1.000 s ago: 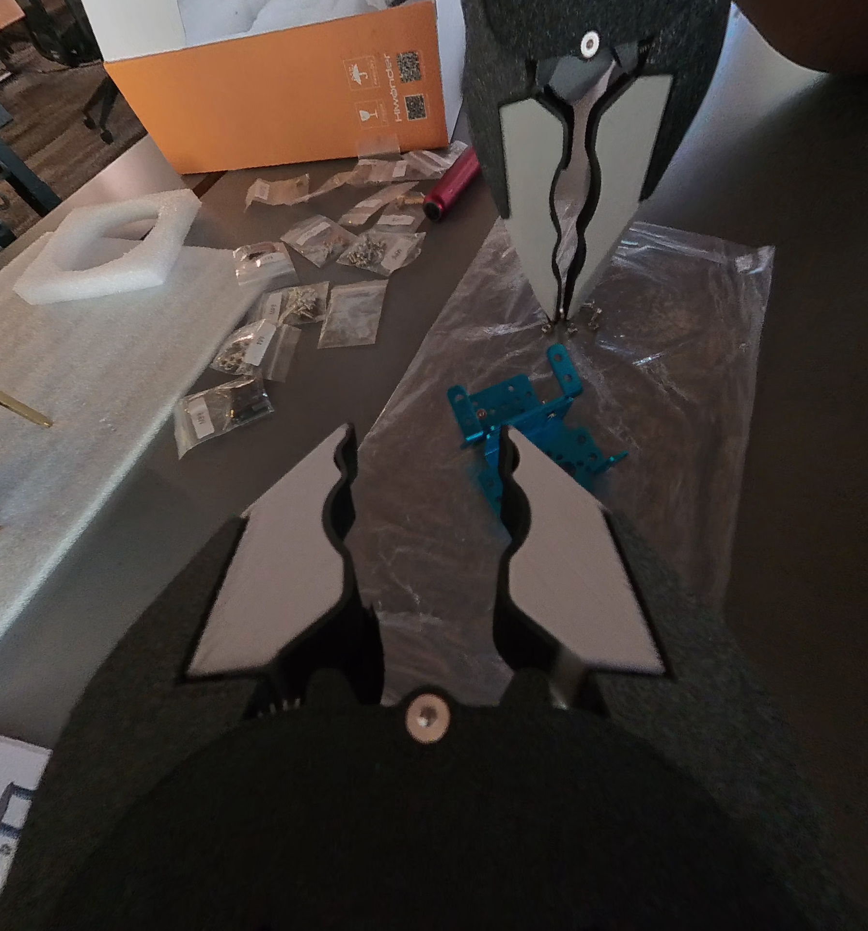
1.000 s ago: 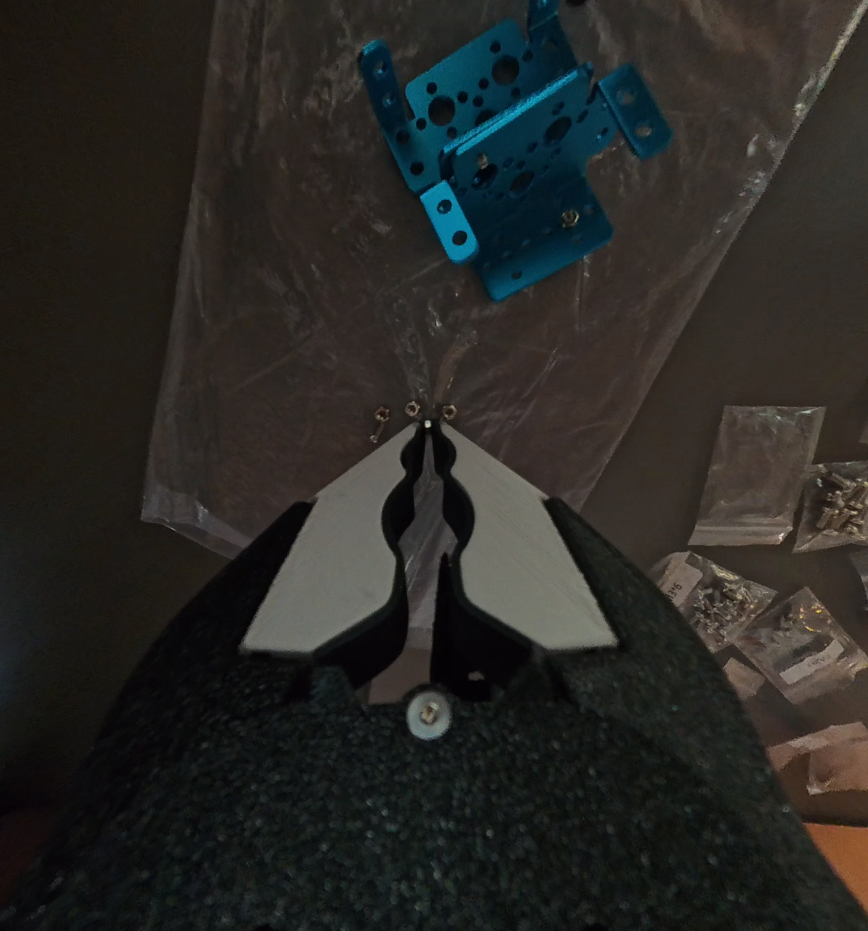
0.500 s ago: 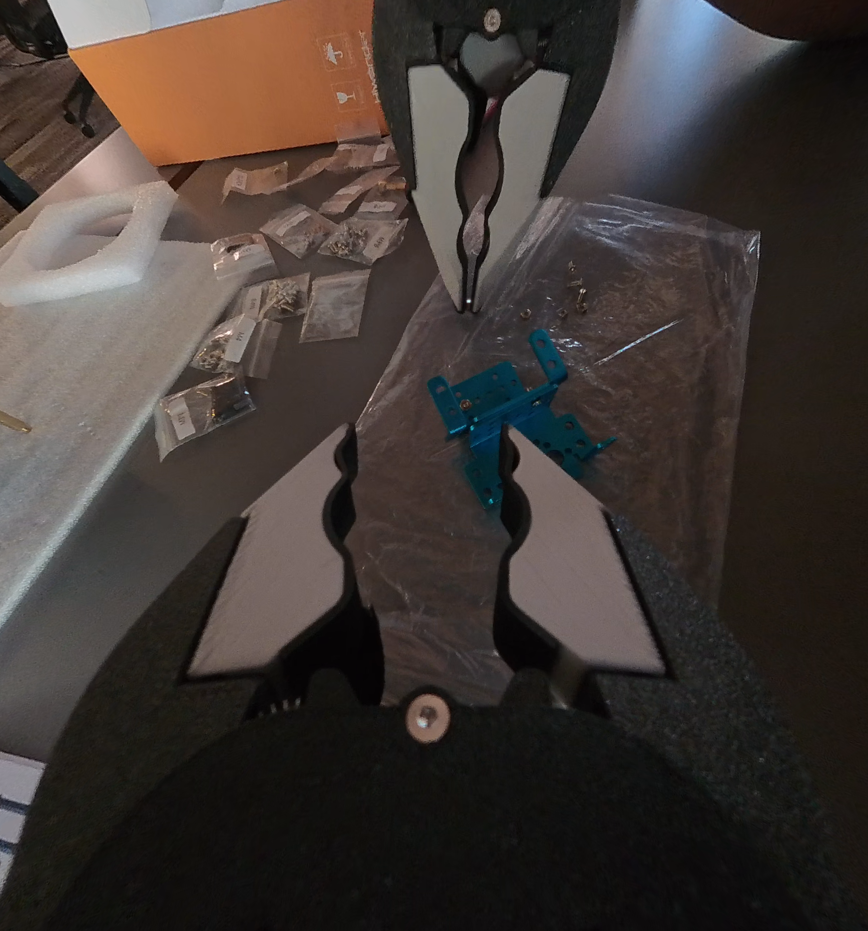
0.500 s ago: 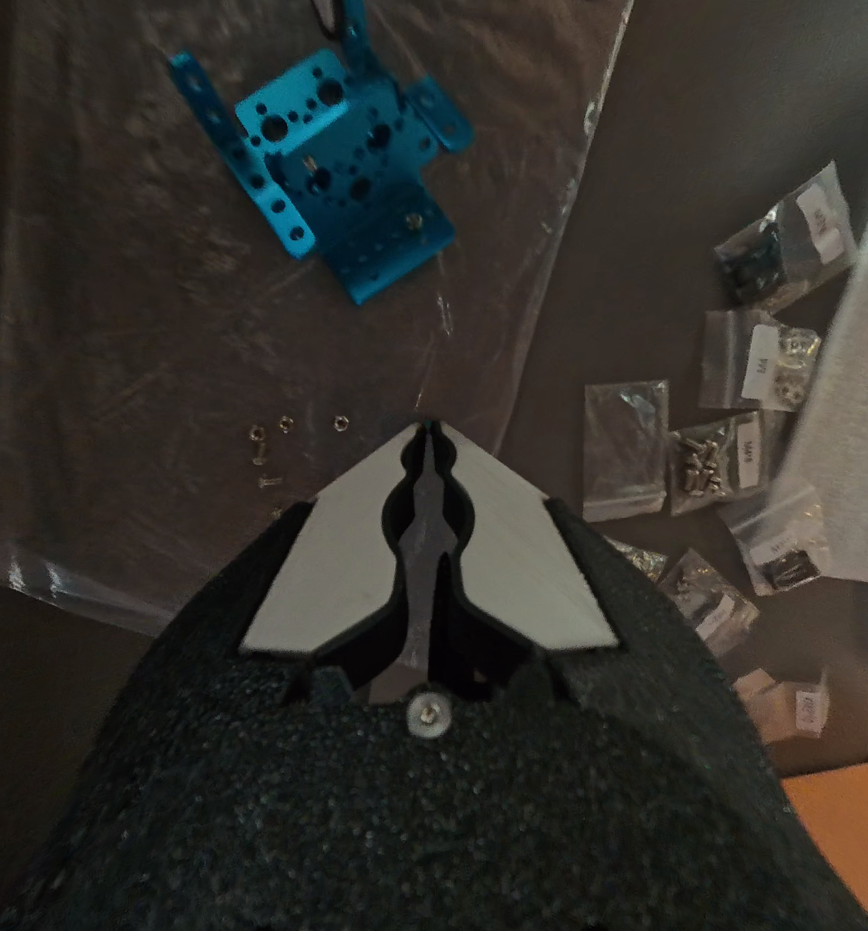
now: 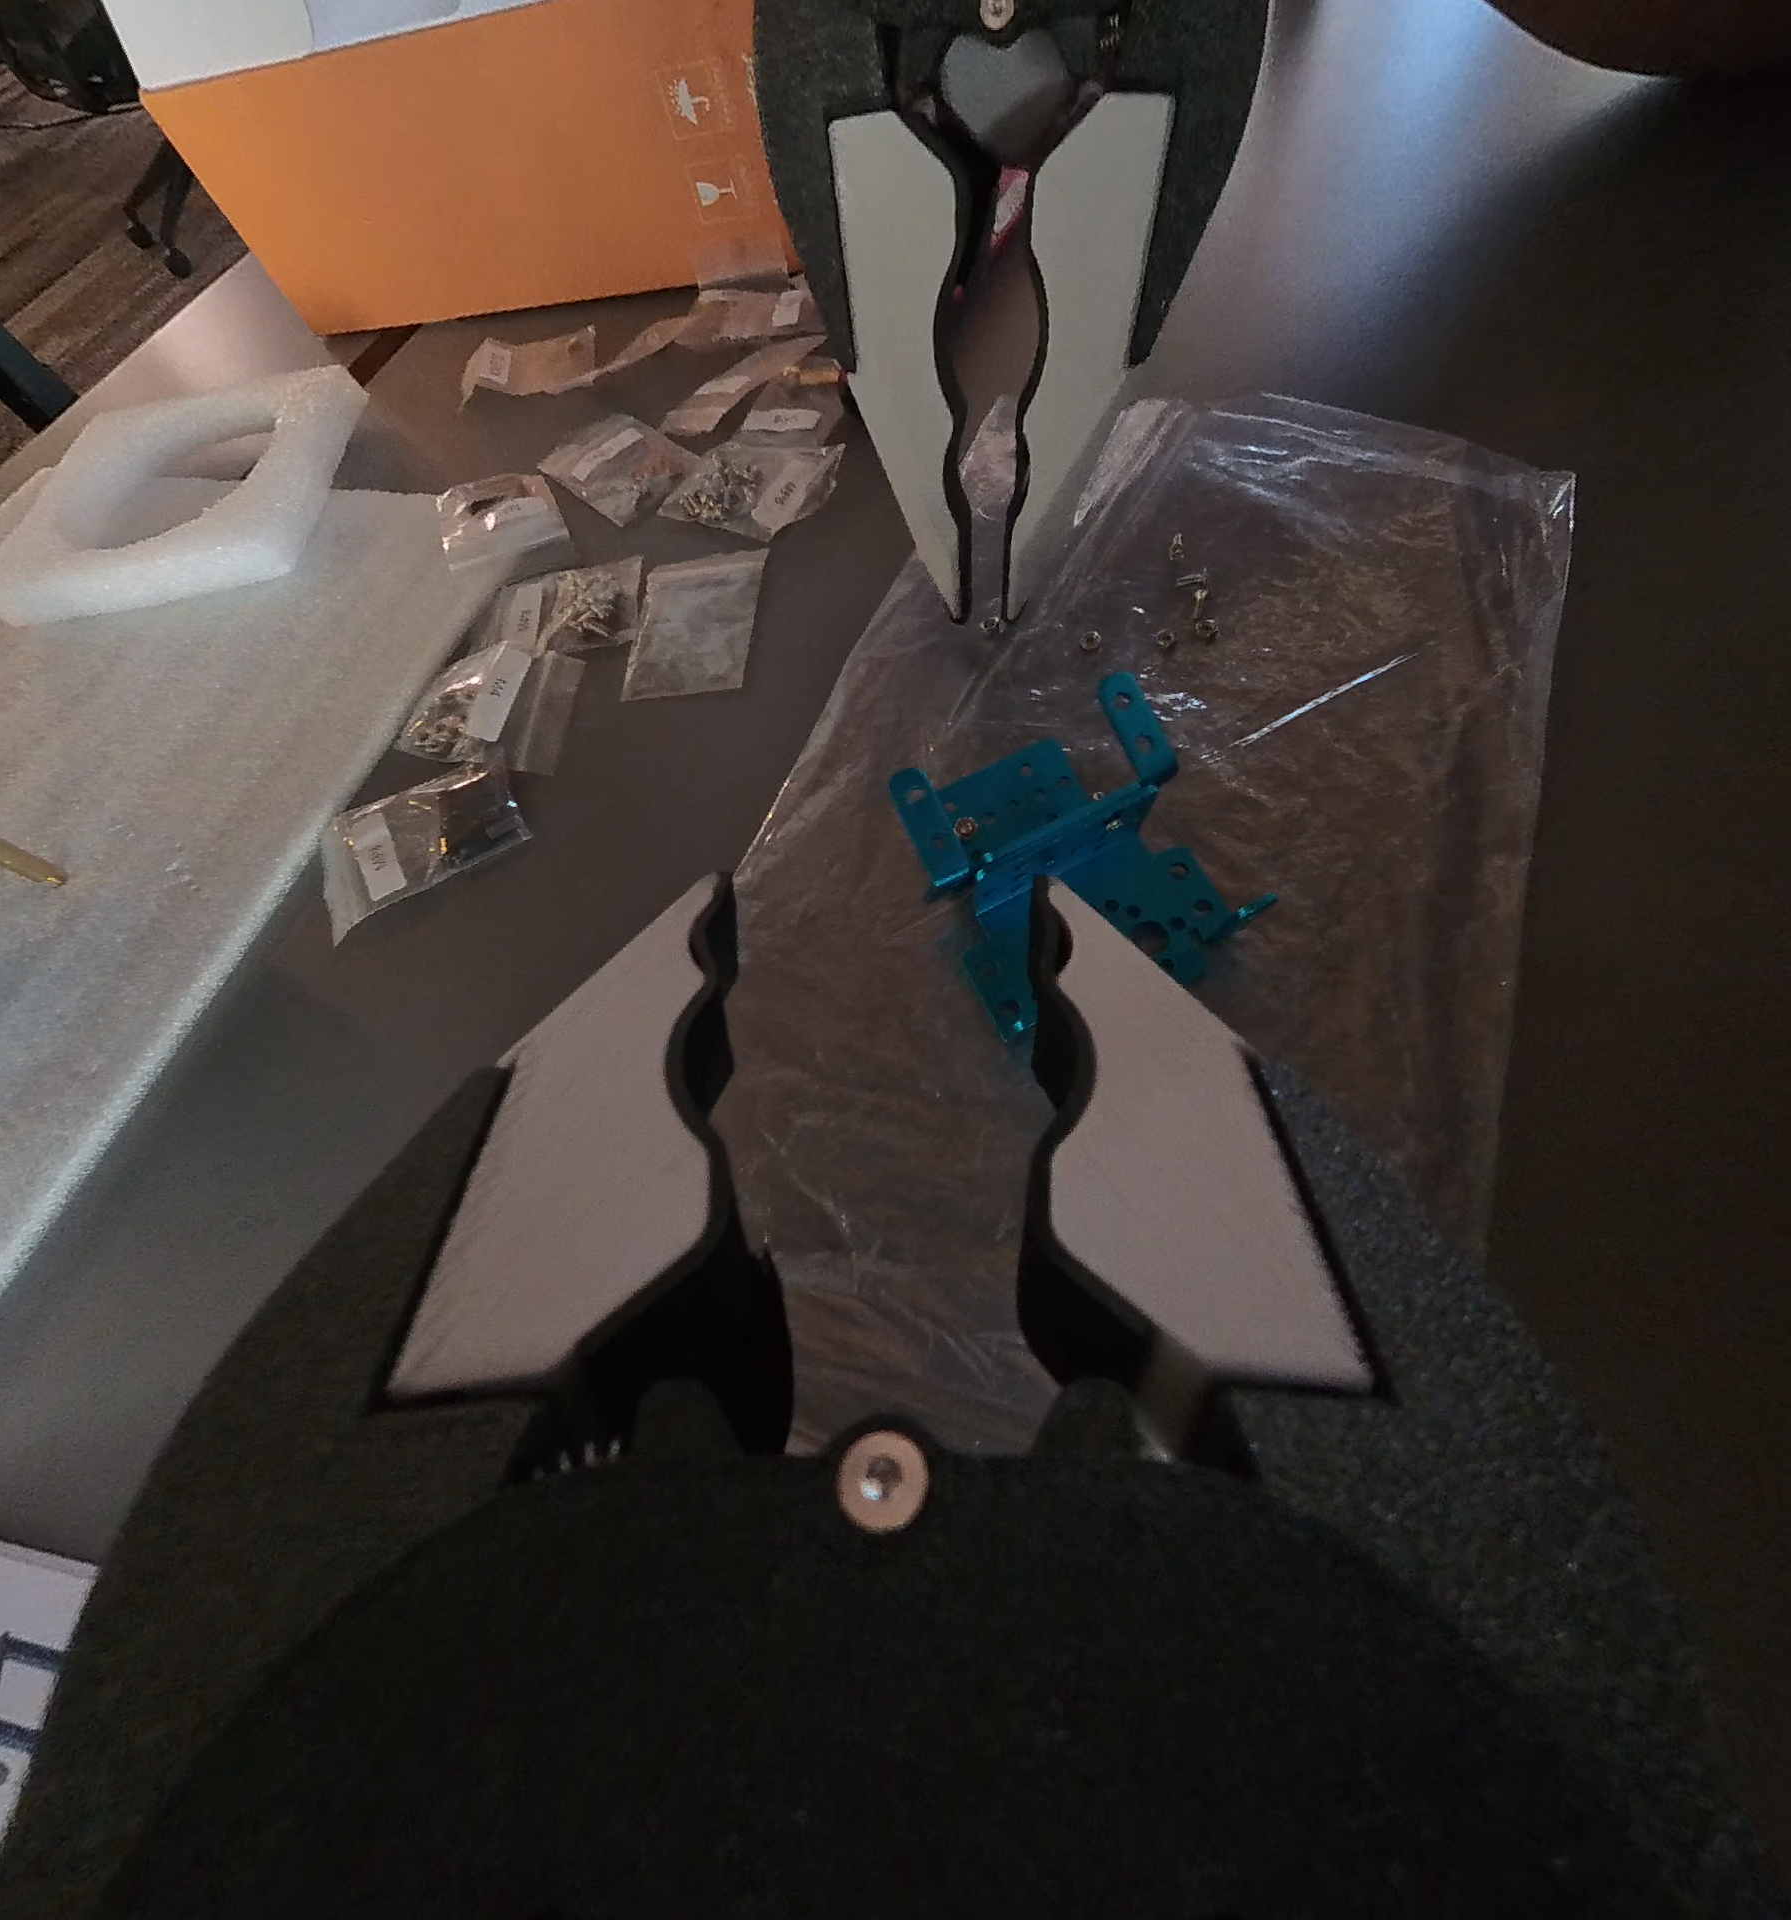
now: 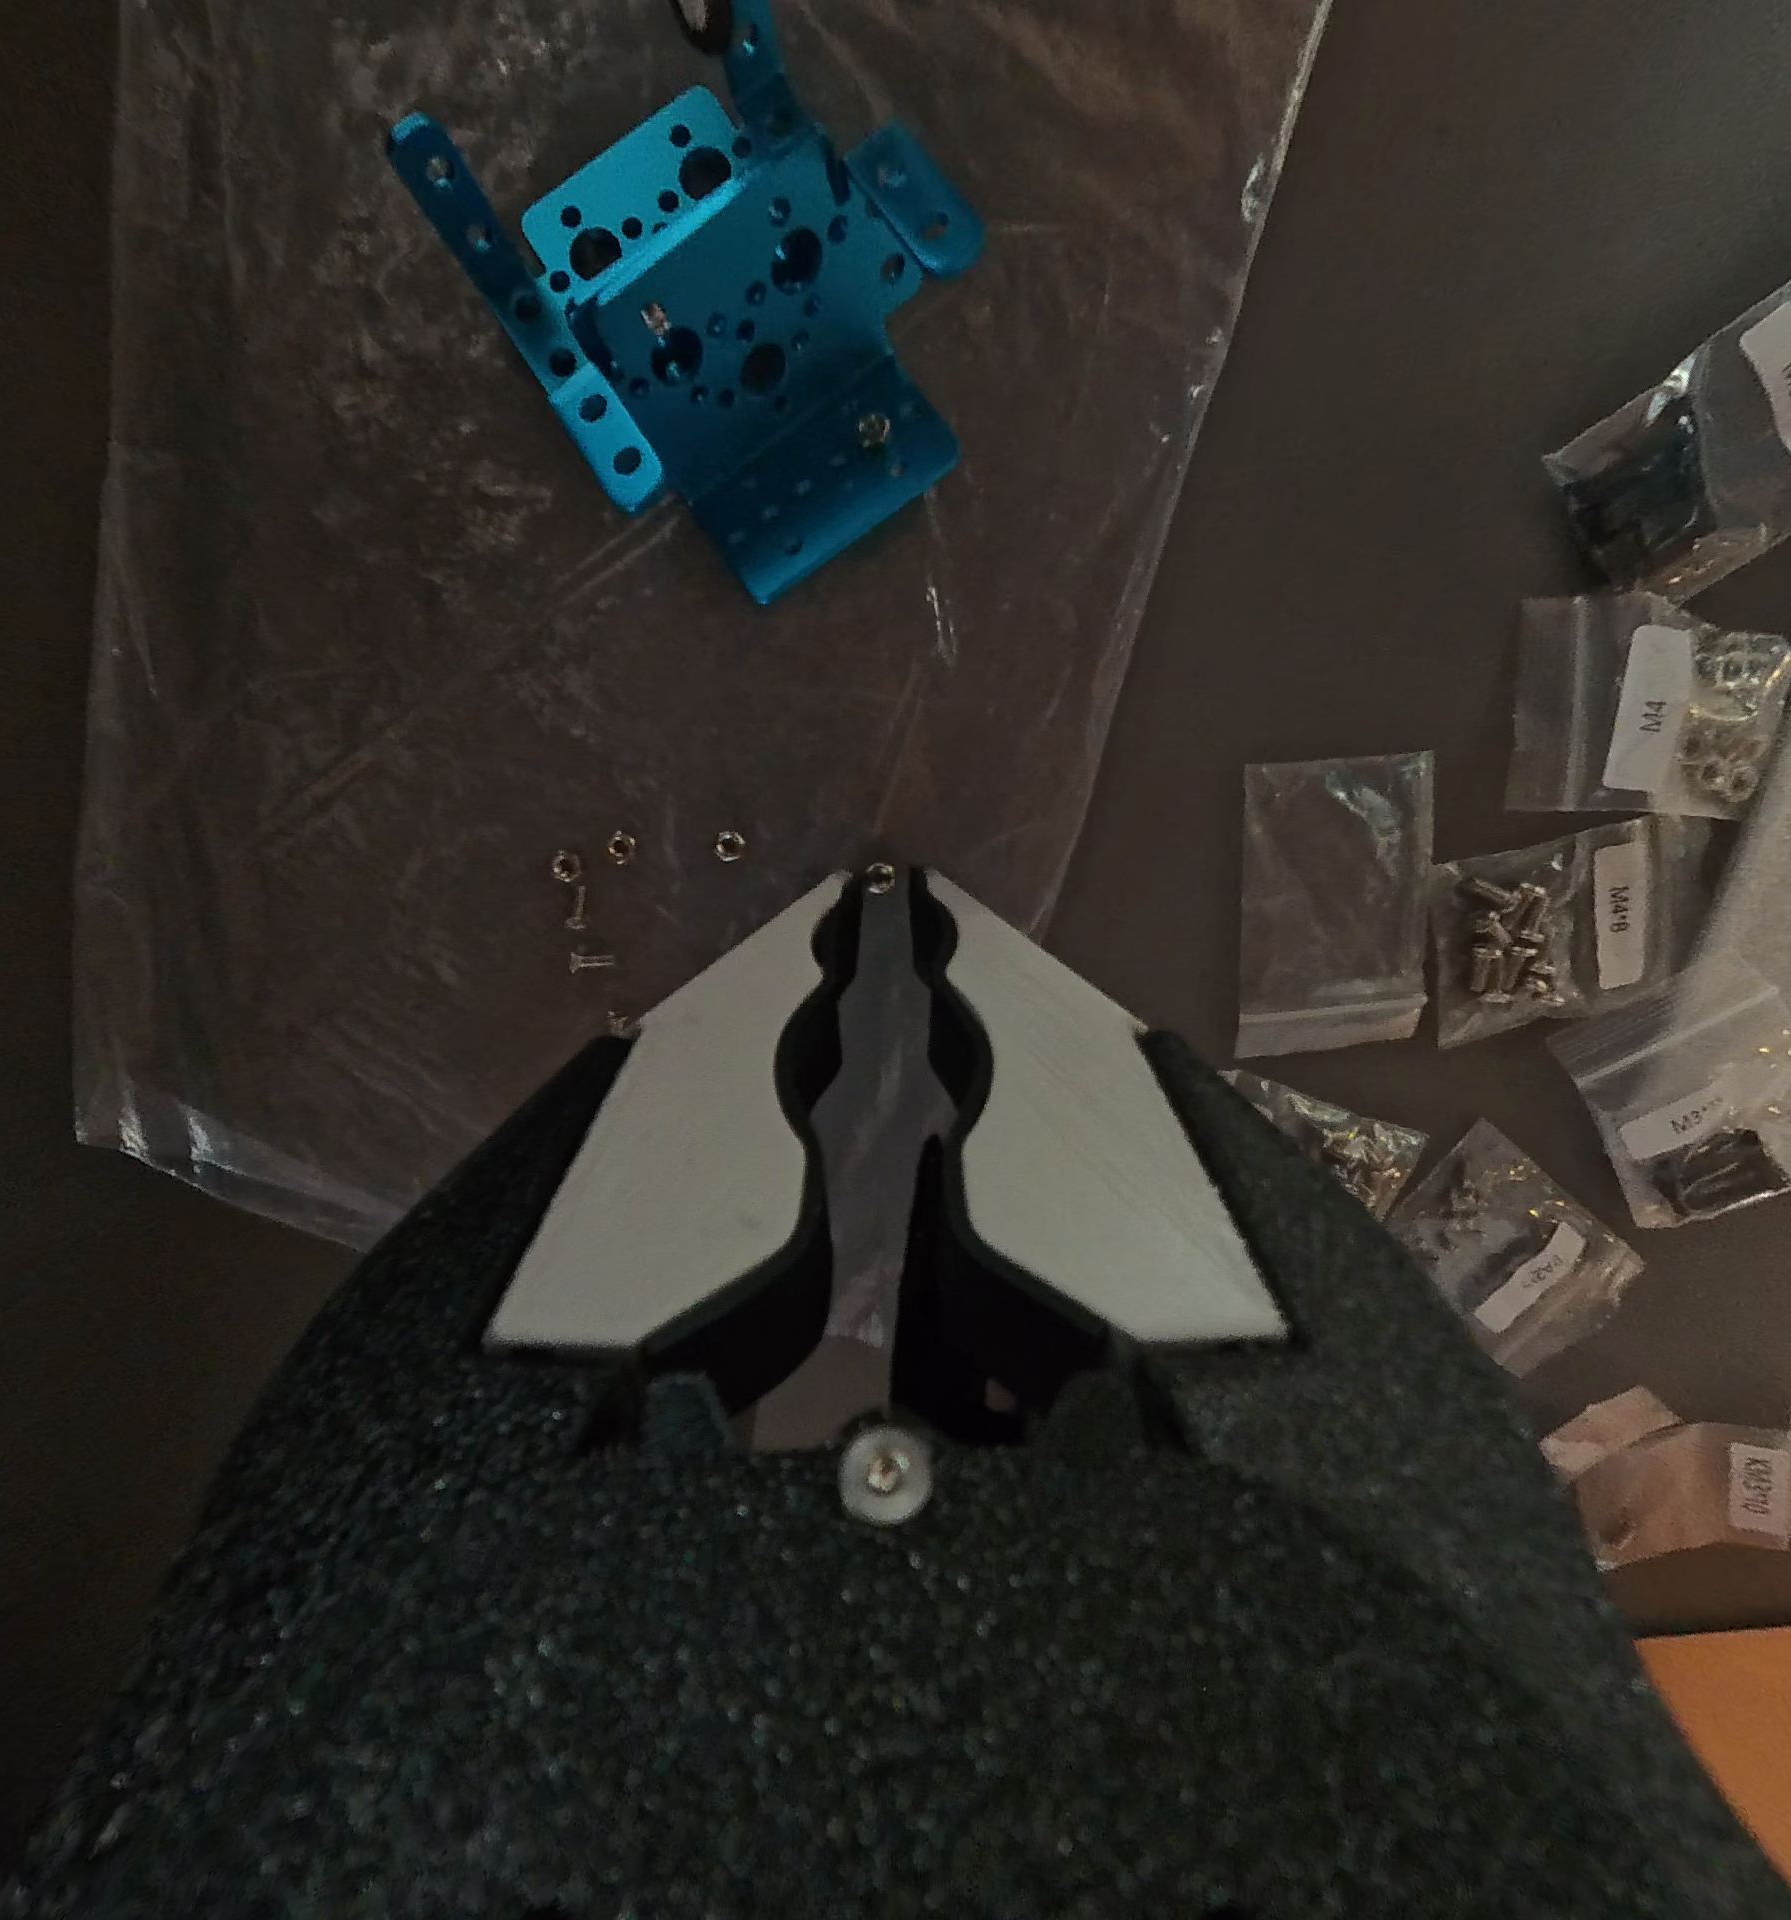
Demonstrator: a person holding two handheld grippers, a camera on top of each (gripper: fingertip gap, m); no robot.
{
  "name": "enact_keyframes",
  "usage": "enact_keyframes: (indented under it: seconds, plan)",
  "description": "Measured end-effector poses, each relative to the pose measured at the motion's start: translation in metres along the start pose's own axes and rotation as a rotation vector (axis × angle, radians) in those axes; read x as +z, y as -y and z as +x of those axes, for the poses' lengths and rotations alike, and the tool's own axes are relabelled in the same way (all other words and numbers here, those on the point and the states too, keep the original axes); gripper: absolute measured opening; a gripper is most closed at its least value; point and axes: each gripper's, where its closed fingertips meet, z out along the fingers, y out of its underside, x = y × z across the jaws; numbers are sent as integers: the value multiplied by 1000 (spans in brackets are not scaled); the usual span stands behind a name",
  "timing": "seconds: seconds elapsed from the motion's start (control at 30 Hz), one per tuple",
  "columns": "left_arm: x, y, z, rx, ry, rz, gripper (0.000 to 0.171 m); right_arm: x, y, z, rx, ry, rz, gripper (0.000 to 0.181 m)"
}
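We see the right gripper (image 6: 883, 878) narrowly parted around 1 small nut (image 6: 878, 875) at frame centre on the plastic sheet (image 6: 351, 727), left gripper (image 5: 880, 914) wide apart, empty, over the blue bracket (image 5: 1036, 831) at centre, hardware bags (image 5: 558, 613) upper left.

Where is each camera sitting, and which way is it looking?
Left wrist view: sits on the left hand-held gripper, open, facing the blue bracket and the right hand-held gripper opposite.
Right wrist view: sits on the right hand-held gripper, looking steeply down, its tips either side of a small nut.
Both show the bracket, the plastic sheet, loose nuts and screw bags.
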Motion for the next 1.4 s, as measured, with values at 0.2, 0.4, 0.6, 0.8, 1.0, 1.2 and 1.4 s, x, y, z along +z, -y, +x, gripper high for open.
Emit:
enact_keyframes:
  seconds: [0.2,0.4,0.6,0.8,1.0,1.2,1.4]
  plan:
    - [0,1,0,-1,-2,1,57,4,-1,-1,-19,54,-70,8]
    - [0,1,0,1,6,0,56,4,0,-3,-30,123,-118,5]
    - [2,-1,3,8,-4,-11,57,2,-2,-1,-57,95,-71,4]
    - [6,-5,7,145,63,-69,58,-9,23,3,-31,154,146,4]
    - [15,1,14,322,164,-87,59,-13,71,-17,-28,365,406,4]
    - [20,9,20,346,179,-46,59,-4,83,-29,-5,488,459,4]
    - [25,6,21,338,173,-52,59,-2,86,-30,-1,506,457,4]
